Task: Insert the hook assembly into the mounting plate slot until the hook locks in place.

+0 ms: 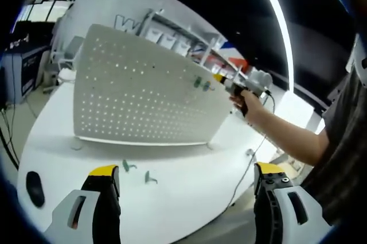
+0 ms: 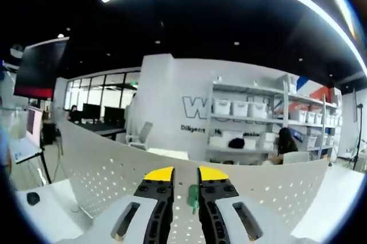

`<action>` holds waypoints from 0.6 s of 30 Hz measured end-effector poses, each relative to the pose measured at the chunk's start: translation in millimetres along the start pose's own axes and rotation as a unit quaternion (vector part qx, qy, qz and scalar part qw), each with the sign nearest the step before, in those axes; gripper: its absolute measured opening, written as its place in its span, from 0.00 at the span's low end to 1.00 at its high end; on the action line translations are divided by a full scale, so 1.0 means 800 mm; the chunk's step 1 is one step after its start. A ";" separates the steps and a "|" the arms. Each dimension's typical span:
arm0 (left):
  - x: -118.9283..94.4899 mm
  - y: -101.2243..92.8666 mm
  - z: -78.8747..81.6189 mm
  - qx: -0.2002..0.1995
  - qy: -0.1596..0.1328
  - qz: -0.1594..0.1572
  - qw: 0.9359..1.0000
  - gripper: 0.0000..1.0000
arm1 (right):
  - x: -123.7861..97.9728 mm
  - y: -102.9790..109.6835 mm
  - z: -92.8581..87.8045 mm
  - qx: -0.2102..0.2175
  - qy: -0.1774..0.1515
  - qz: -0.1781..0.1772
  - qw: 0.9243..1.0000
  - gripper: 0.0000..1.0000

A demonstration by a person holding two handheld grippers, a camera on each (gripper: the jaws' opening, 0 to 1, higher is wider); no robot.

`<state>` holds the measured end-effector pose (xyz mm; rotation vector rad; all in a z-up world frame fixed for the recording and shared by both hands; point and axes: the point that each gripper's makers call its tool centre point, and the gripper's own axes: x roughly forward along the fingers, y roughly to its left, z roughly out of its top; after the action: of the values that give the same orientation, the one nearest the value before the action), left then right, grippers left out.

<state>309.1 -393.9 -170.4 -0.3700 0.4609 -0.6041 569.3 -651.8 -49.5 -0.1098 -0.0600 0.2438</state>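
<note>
Right gripper (image 2: 184, 189) pinching green plastic hook (image 2: 193, 197) against white perforated pegboard (image 1: 143, 92) for insertion; left gripper (image 1: 186, 178) spread, held back, keeping spare green hooks (image 1: 137, 172) visible.

Partial "W" lettering on wall (image 2: 192, 106)

So the counter (image 1: 172, 192) is a white one with a rounded edge. A big white perforated plate (image 1: 143, 95) stands upright on it, curving a bit. In front of the plate, two small green hooks (image 1: 137, 172) lie loose on the top, close to each other. Near the left edge there's a dark oval thing (image 1: 34, 188), can't tell what. A thin cable (image 1: 243, 172) trails off the right side.
</note>
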 end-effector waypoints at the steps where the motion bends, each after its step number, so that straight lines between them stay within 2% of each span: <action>1: -0.001 0.000 0.000 0.001 -0.001 0.000 1.000 0.99 | -0.003 0.002 0.001 -0.001 0.000 0.002 1.000 0.14; 7: -0.010 0.000 -0.003 0.002 -0.005 0.003 1.000 0.99 | -0.032 0.020 -0.007 -0.003 0.016 0.024 1.000 0.14; 11: -0.014 -0.002 -0.004 0.003 -0.006 0.003 1.000 0.98 | -0.056 0.033 -0.015 0.011 0.031 0.040 0.999 0.16; 14: -0.016 -0.002 -0.005 0.005 -0.006 0.005 1.000 0.99 | -0.068 0.044 -0.024 0.014 0.042 0.049 0.998 0.19; 18: -0.018 -0.003 -0.003 0.009 -0.005 0.005 1.000 0.98 | -0.082 0.059 -0.045 0.025 0.071 0.063 0.995 0.24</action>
<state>296.3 -387.3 -167.1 -0.3533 0.4467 -0.5965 496.8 -625.8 -93.7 -0.0804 0.0954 0.3635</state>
